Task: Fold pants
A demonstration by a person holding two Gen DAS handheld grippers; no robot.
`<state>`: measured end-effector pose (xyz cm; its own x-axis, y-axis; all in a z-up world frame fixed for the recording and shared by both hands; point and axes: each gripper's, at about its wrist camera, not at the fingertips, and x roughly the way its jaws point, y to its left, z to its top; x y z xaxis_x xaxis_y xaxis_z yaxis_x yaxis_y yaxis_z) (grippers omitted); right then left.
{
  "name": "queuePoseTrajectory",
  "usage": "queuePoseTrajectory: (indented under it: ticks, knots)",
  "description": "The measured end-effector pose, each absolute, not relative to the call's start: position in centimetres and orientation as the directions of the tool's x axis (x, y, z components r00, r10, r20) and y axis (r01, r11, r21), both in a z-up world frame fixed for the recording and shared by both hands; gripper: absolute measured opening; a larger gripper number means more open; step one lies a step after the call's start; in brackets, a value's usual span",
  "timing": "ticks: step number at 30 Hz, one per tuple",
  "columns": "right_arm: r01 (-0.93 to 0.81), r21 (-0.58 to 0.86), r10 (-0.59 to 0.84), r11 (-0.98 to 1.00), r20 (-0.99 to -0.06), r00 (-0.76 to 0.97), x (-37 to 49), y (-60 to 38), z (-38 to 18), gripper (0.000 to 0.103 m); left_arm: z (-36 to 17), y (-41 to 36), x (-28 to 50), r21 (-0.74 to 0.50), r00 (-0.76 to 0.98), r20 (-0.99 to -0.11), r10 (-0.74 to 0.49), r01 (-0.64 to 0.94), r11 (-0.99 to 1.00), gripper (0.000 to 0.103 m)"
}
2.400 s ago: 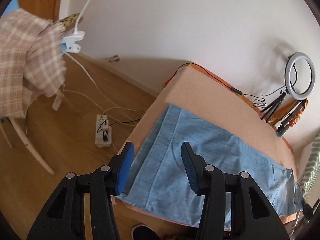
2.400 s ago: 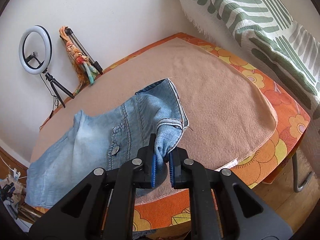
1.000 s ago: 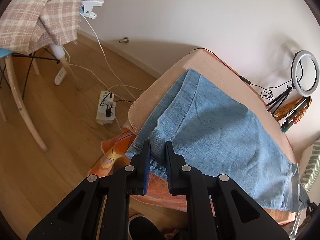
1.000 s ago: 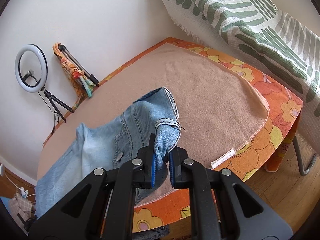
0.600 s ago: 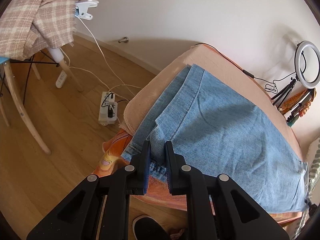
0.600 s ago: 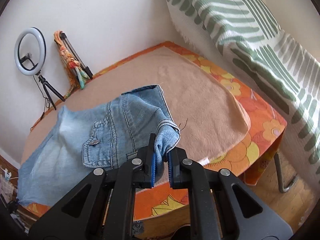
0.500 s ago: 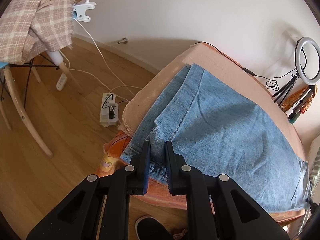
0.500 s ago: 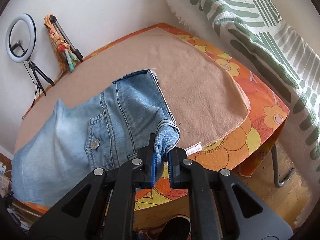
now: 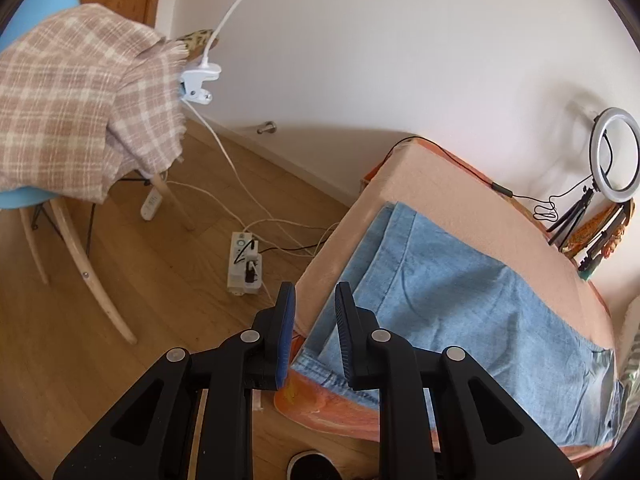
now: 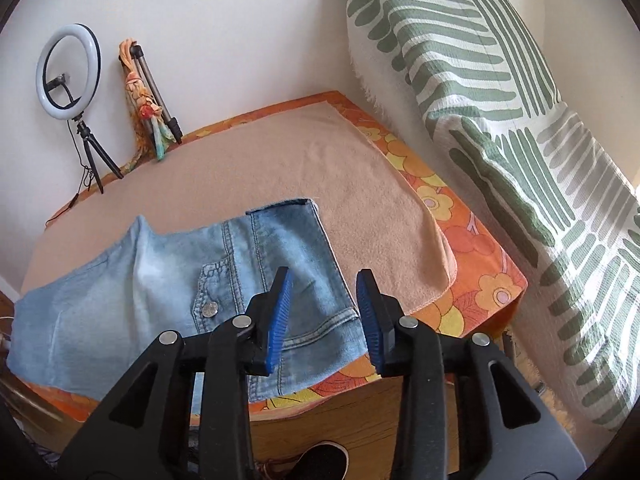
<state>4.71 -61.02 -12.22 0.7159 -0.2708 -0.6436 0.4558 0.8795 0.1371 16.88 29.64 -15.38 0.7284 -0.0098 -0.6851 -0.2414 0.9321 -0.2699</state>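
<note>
Light blue denim pants [image 9: 460,300] lie flat on the peach cloth of the table [image 9: 460,192], folded leg on leg. Their hem end hangs over the near left corner. My left gripper [image 9: 314,320] hovers just above that hem, its jaws opening, nothing pressed between the blue pads. In the right wrist view the waist end of the pants [image 10: 280,264], with a pocket and button, reaches the table's front edge. My right gripper [image 10: 324,312] is above it, jaws opening wide, and no cloth is between them.
A chair with a plaid blanket [image 9: 80,112], a clip lamp [image 9: 198,82] and a power strip [image 9: 244,268] with cables are on the wooden floor at left. A ring light [image 10: 66,72] and tripod [image 10: 156,100] stand at the wall. A green-striped cloth [image 10: 500,120] hangs at right.
Both grippers have let go of the denim and lifted. The hem corner and the waist corner dropped onto the table's edge, and the pants lie flat.
</note>
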Motion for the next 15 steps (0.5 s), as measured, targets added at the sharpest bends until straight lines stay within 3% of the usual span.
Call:
queuePoseTrajectory:
  ticks: [1,3,12,15]
  knots:
    - [0.425,0.15,-0.244,0.893,-0.632,0.735,5.6,-60.6,-11.7,0.04,-14.6,28.8,17.6,-0.269,0.734,-0.679,-0.032,-0.207,0.941,0.02]
    - [0.347,0.186,-0.171,0.919,-0.606,0.777,7.8,-59.6,-11.3,0.042,-13.5,26.5,19.0,-0.271,0.736,-0.671,-0.086,-0.136,0.953,0.032]
    - [0.068,0.287,0.122,0.955,-0.593,0.796,20.2,-54.3,-14.3,0.042,-13.8,11.4,26.1,-0.309,0.63,-0.685,-0.366,0.203,0.929,0.055]
    - [0.023,0.308,0.181,0.951,-0.616,0.766,23.4,-53.2,-15.9,0.043,-15.3,7.0,28.5,-0.32,0.563,-0.717,-0.411,0.258,0.912,0.057]
